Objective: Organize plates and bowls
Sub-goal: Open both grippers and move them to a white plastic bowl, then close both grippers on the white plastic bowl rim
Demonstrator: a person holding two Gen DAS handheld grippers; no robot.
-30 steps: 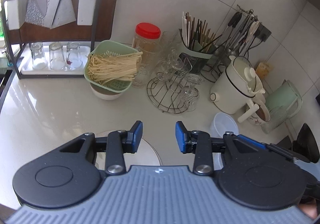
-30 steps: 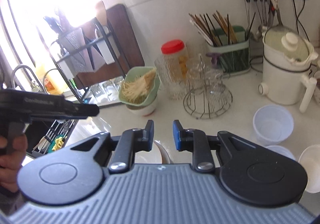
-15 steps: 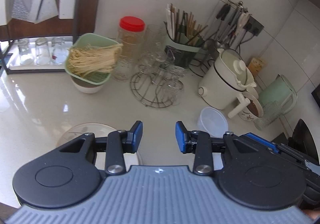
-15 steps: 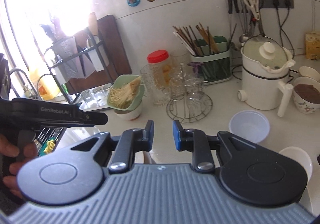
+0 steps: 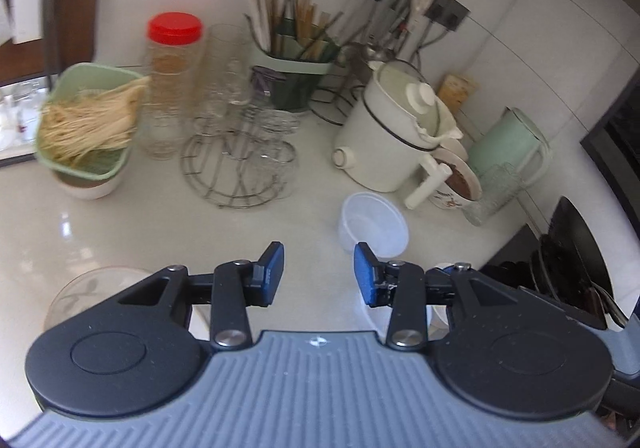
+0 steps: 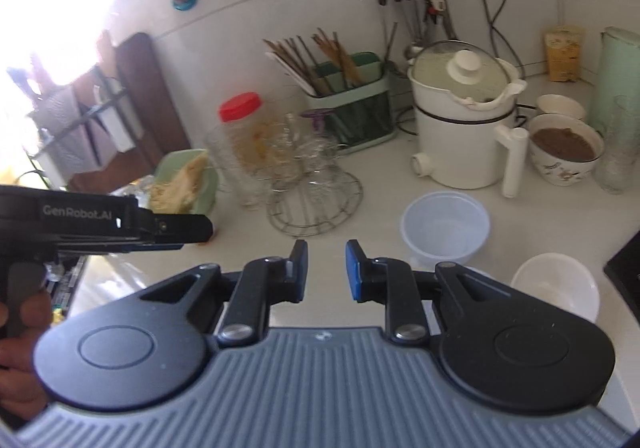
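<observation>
Two hand-held tools hover over a glossy pale desk, both with blue-padded jaws parted and holding nothing. The left tool [image 5: 319, 274] gapes fairly wide; beneath its left finger lies a clear glass plate [image 5: 86, 288] with a faint leaf pattern, flat on the desk. The right tool [image 6: 327, 270] is open more narrowly. Just beyond both sits a round translucent plastic bowl [image 6: 446, 226], upright, mouth up. To its right, near the desk's edge, rests a smooth white bowl [image 6: 556, 290], also upright. Farther back stand a white lidded cooking pot [image 6: 464, 128], a patterned bowl [image 6: 566, 154] filled with something brown, a wire rack of glasses [image 5: 240, 168], and a red-capped jar [image 5: 172, 80].
</observation>
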